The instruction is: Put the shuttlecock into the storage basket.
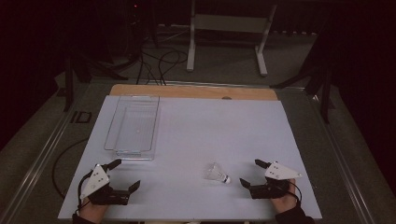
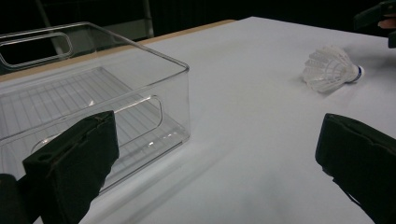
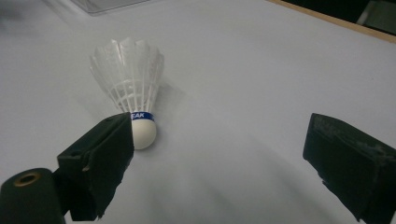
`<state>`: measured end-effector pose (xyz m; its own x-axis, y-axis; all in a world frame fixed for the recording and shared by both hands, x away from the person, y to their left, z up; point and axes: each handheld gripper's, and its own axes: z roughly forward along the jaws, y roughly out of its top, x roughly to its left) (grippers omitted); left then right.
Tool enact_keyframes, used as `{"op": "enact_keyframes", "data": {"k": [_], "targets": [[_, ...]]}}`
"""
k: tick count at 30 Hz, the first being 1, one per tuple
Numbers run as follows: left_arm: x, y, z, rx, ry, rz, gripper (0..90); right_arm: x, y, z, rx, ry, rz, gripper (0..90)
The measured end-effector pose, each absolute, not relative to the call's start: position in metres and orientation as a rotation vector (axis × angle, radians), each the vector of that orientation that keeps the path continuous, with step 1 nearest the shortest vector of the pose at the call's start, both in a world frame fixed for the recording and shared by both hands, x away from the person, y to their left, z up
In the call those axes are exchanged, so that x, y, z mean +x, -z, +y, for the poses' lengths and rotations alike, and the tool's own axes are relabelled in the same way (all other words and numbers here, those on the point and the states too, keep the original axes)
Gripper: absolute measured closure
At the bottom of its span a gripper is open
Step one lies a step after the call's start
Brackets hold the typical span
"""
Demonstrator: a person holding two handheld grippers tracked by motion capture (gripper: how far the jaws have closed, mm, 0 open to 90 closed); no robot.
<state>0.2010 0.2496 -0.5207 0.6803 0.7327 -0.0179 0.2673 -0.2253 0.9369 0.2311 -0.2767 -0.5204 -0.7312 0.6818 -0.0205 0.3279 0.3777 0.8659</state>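
A white feather shuttlecock (image 1: 217, 173) with a blue band lies on its side on the white tabletop (image 1: 196, 130), near the front right. My right gripper (image 1: 250, 171) rests open just right of it, nothing between the jaws. In the right gripper view the shuttlecock (image 3: 128, 79) lies close ahead, its cork end beside the left jaw, and that gripper (image 3: 219, 154) stands wide. My left gripper (image 1: 126, 173) sits open at the front left, just in front of a clear plastic bin (image 1: 133, 126). From the left gripper view, this gripper (image 2: 215, 154) frames bare table, with the bin (image 2: 93, 93) at left and the shuttlecock (image 2: 329, 70) farther right.
The bin is empty and has cut-out handles in its end walls. A wooden strip (image 1: 194, 91) runs along the table's far edge. Beyond it stand a white frame's legs (image 1: 191, 46) and cables on the floor. The other gripper (image 2: 378, 18) peeks in at the top right.
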Motion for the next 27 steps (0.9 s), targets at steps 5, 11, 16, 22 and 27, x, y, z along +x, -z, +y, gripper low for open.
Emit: {"op": "enact_keyframes", "data": {"k": [5,11,16,22,27], "targets": [[0.2010,0.5202,0.2500,1.791,-0.529,0.798,0.1,0.2287,0.5183,-0.2760,0.868,-1.287,2.262,8.4],[0.2020,0.5210,0.2485,1.797,-0.525,0.793,0.1,0.2277,0.5172,-0.2777,0.875,-1.283,2.248,8.4],[0.2016,0.5208,0.2486,1.794,-0.523,0.794,0.1,0.2272,0.5164,-0.2776,0.877,-1.269,2.247,8.4],[0.2005,0.5205,0.2498,1.786,-0.522,0.796,0.1,0.2279,0.5128,-0.2812,0.901,-1.279,2.230,8.3],[0.2008,0.5207,0.2491,1.793,-0.521,0.792,0.1,0.2311,0.5143,-0.2853,0.955,-1.308,2.256,8.3]]}}
